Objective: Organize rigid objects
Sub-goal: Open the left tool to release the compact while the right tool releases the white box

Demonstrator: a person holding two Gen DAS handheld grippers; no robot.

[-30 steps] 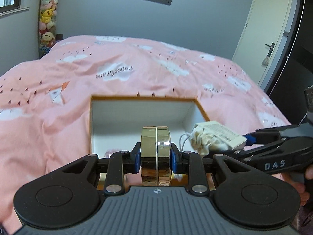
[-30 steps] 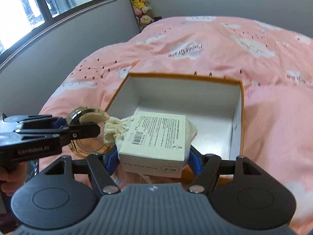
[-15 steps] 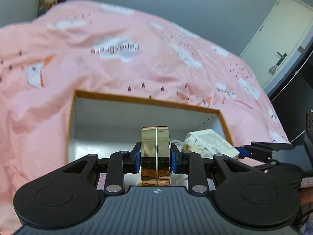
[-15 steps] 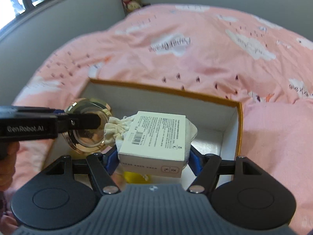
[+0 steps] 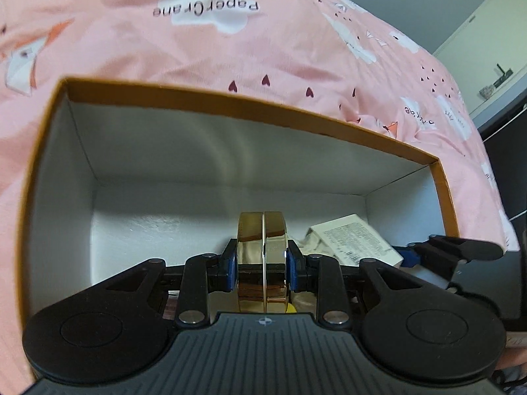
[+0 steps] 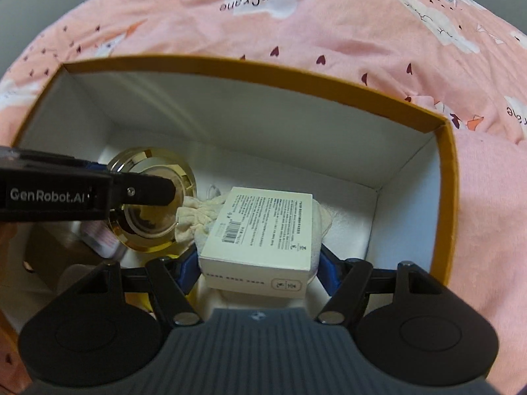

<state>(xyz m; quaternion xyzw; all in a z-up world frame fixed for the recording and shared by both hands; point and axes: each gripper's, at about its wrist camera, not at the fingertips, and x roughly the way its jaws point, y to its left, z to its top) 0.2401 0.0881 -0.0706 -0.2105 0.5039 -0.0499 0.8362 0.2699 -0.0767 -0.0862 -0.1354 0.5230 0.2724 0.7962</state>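
My left gripper (image 5: 262,268) is shut on a round gold compact (image 5: 262,256), held on edge low inside the open orange-rimmed box (image 5: 250,105). In the right wrist view the same gold compact (image 6: 151,227) shows its round face behind the left gripper's finger (image 6: 145,192). My right gripper (image 6: 257,263) is shut on a white printed carton (image 6: 263,230) with a cream drawstring pouch (image 6: 197,214) under it, also down inside the box (image 6: 425,121). The carton (image 5: 355,240) appears at the right in the left wrist view.
The box sits on a pink bedspread (image 6: 329,33) printed with clouds and hearts. A pinkish item (image 6: 98,240) and something yellow (image 6: 145,299) lie on the box floor, partly hidden. The box's far half (image 5: 197,177) shows bare white floor. A pale door (image 5: 494,39) stands at the right.
Both grippers have dropped forward and down into the box with their objects still held. The box walls now fill both views and the room has slipped out of sight.
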